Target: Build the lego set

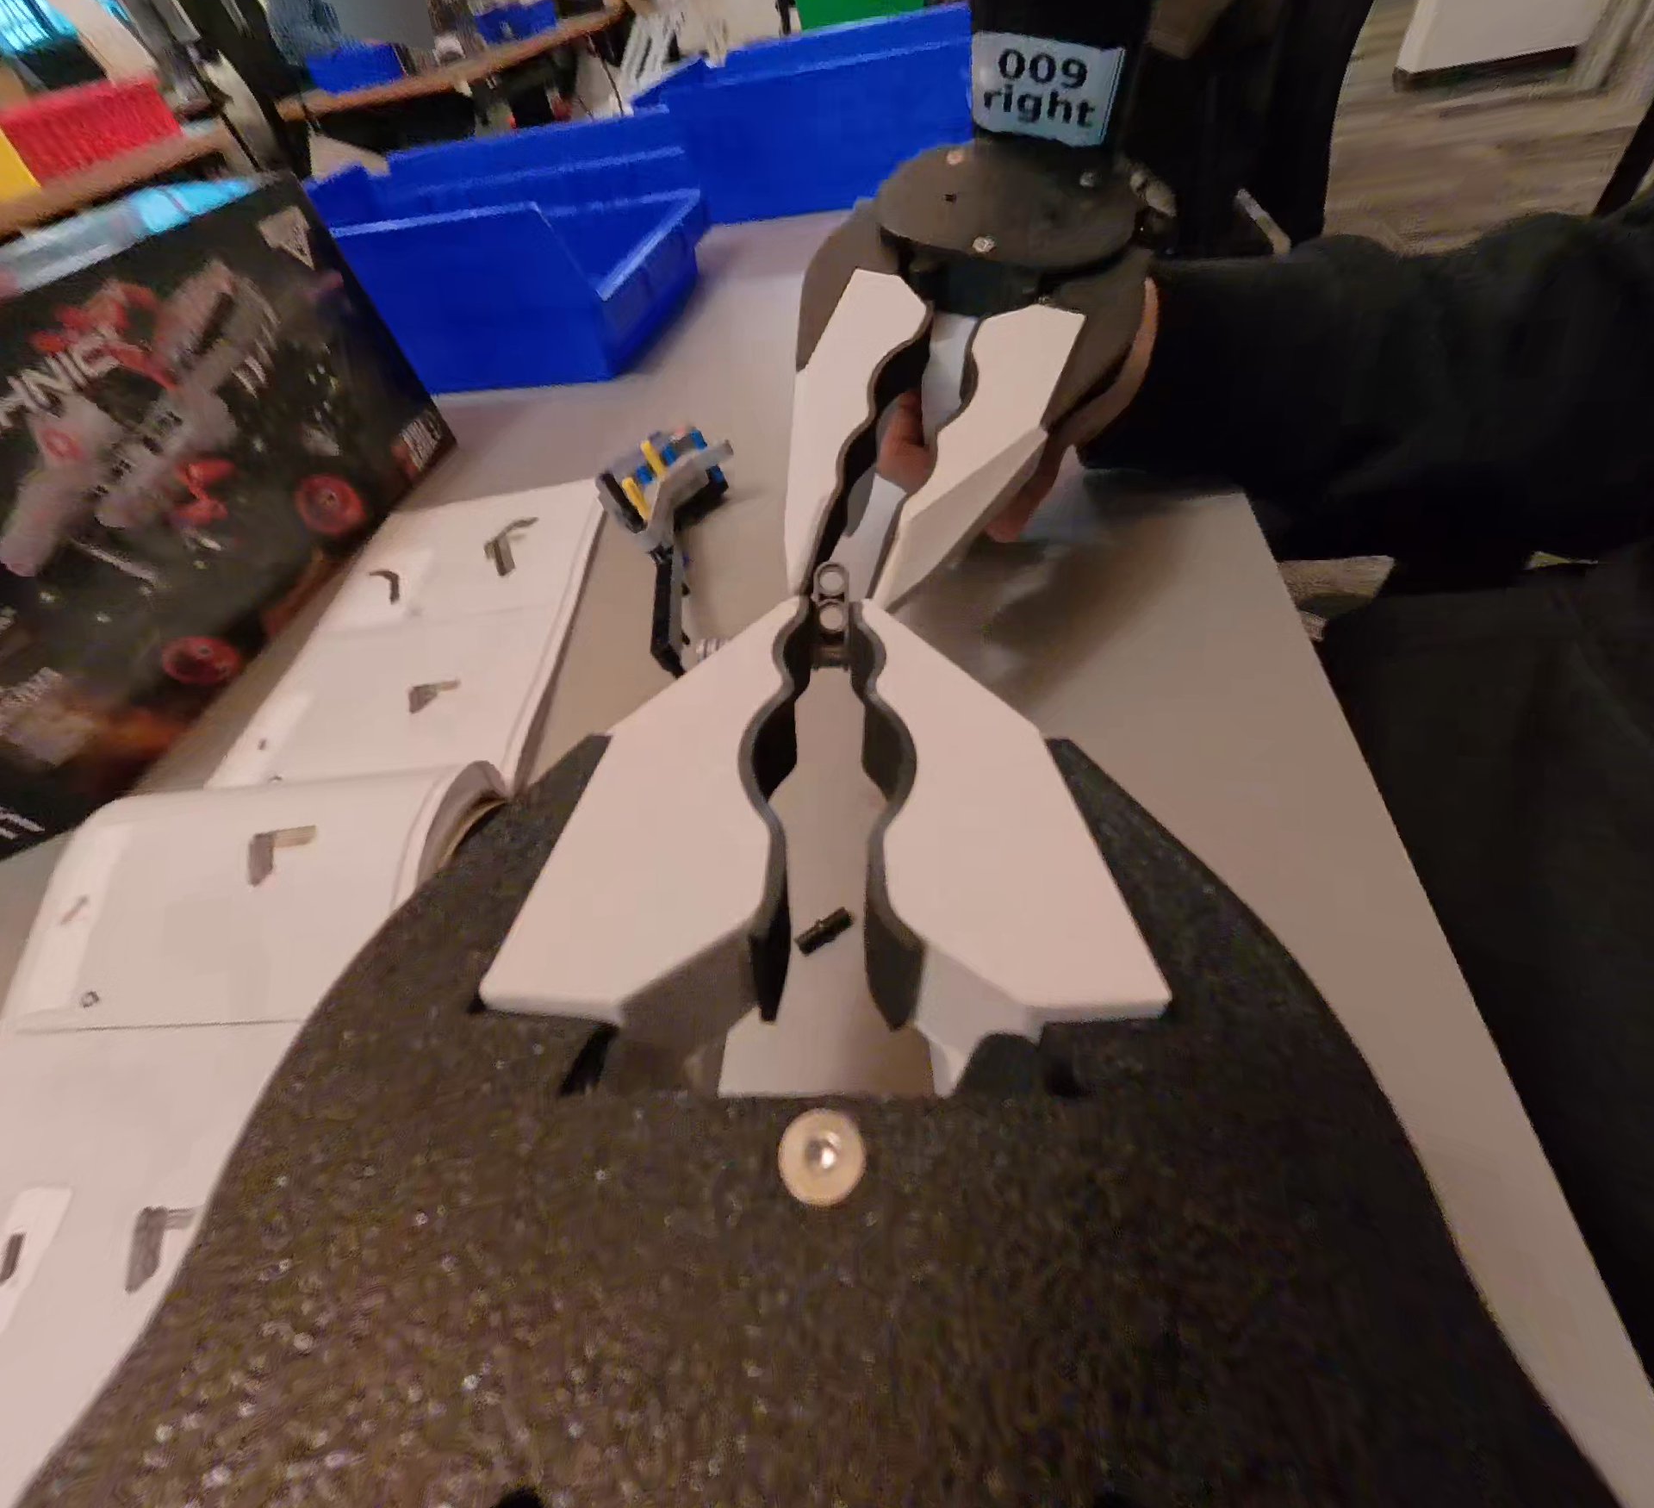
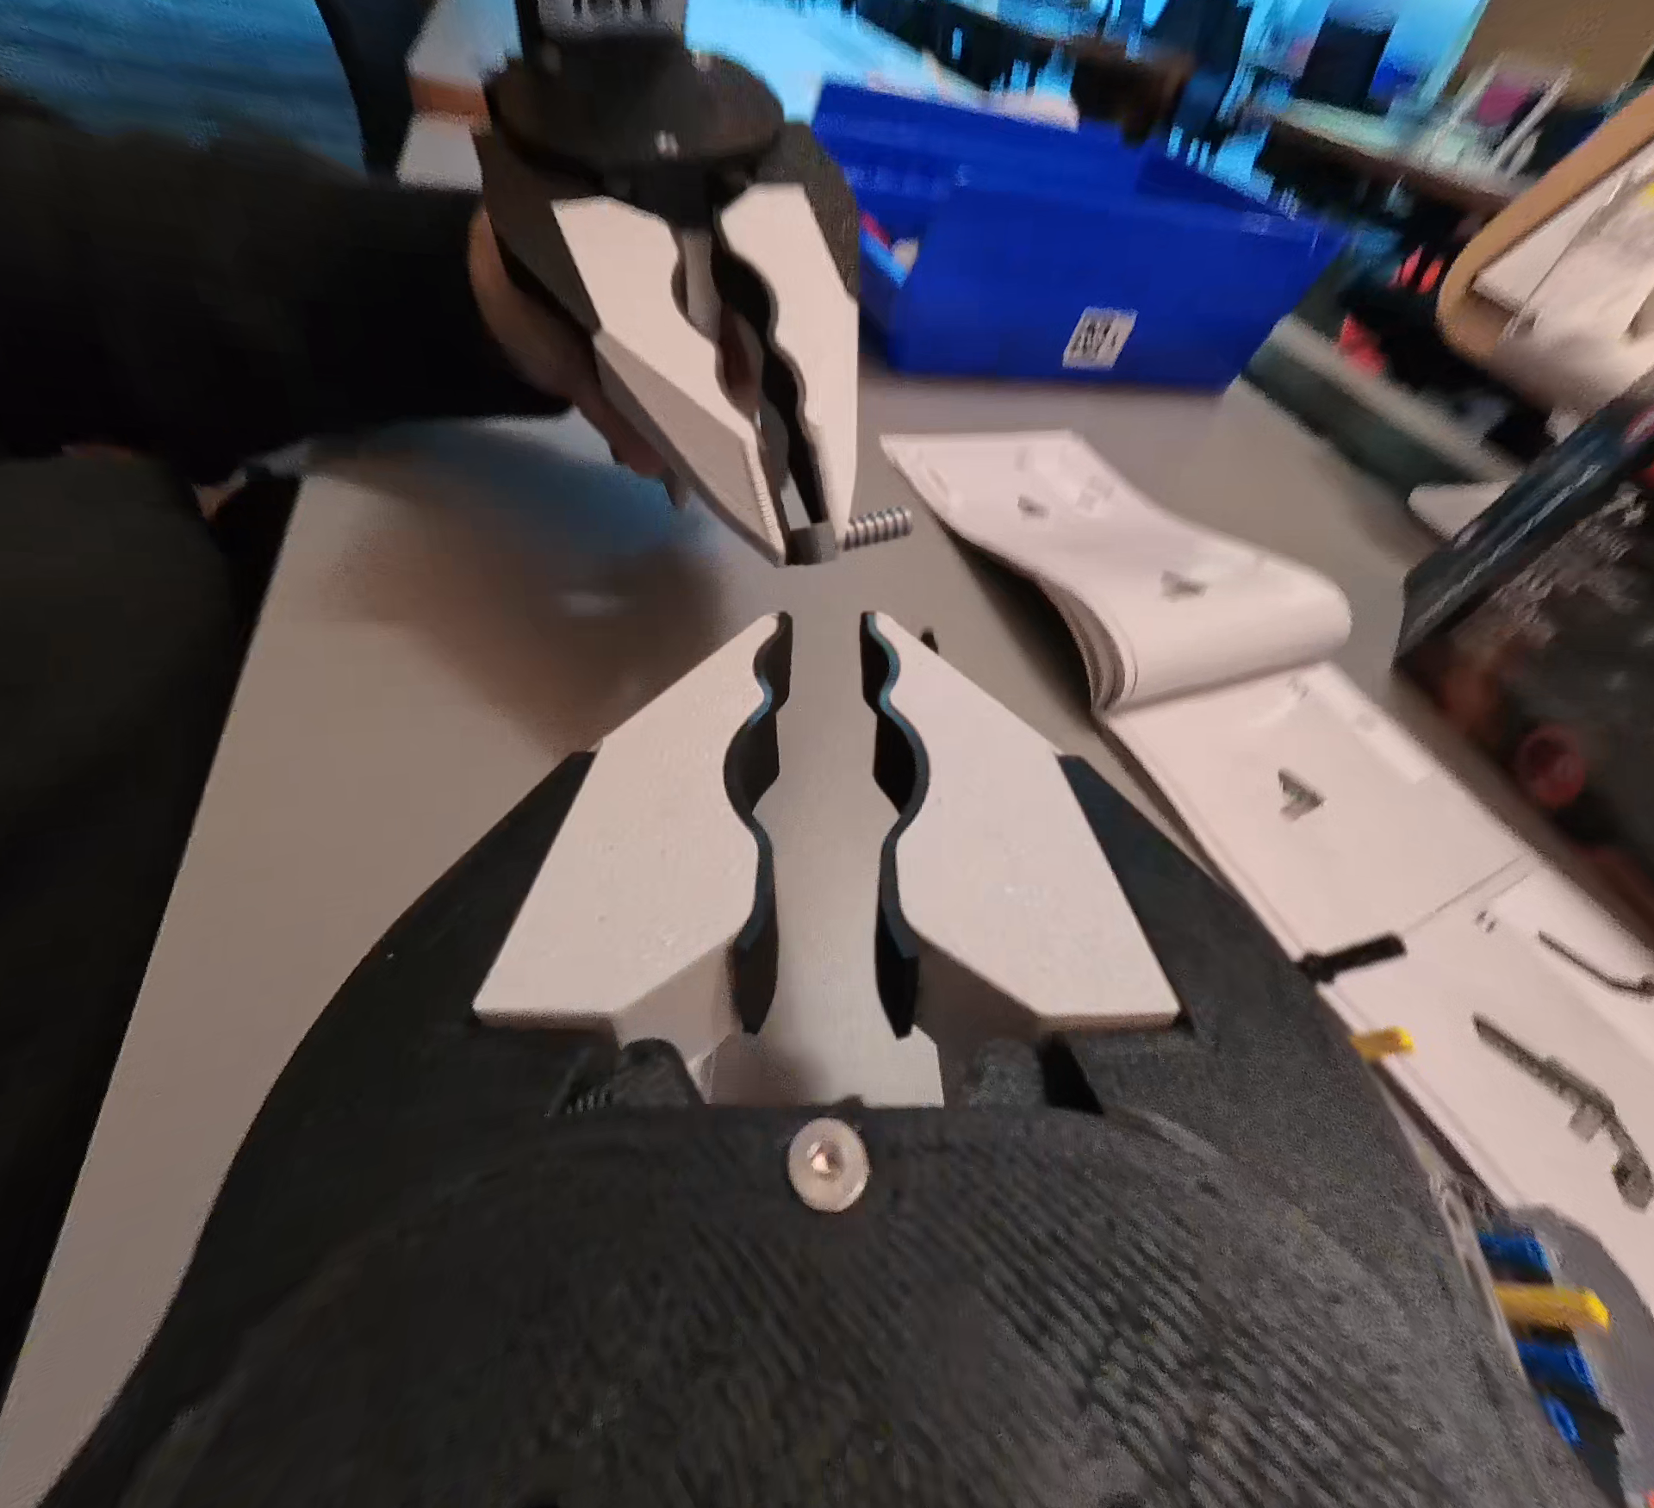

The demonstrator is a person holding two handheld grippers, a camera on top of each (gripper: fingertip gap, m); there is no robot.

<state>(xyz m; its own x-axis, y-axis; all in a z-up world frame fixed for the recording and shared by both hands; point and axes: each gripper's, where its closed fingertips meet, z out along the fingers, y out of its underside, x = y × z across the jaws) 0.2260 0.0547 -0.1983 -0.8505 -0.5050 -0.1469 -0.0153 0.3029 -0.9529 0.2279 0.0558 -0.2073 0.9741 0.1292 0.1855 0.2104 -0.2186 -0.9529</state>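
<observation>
In the left wrist view my left hand-held gripper (image 1: 832,601) is pinching a small dark grey lego piece (image 1: 832,598) with two round holes right at the fingertips, held above the grey surface (image 1: 1119,713); the grip sits on so little of the piece that I judge a nudge could twist it or pop it out. My right hand-held gripper (image 1: 846,570) comes down from twelve o'clock with its tips almost meeting mine, so a hasty push could knock fingers together. At ten o'clock lies the partly built lego assembly (image 1: 671,498), and the open instruction book (image 1: 295,749) and the dark set box (image 1: 179,462) crowd the nine o'clock side. A loose black pin (image 1: 822,925) lies below, easy to sweep off. In the right wrist view my right hand-held gripper (image 2: 825,623) is spread and holds nothing, while the left one (image 2: 810,543) at twelve o'clock shows the piece with a ribbed grey part (image 2: 877,525) sticking out toward three o'clock. Open room is at nine o'clock, though the surface edge runs there; the book (image 2: 1208,659) and the blue bin (image 2: 1074,283) close off the three and one o'clock sides.
</observation>
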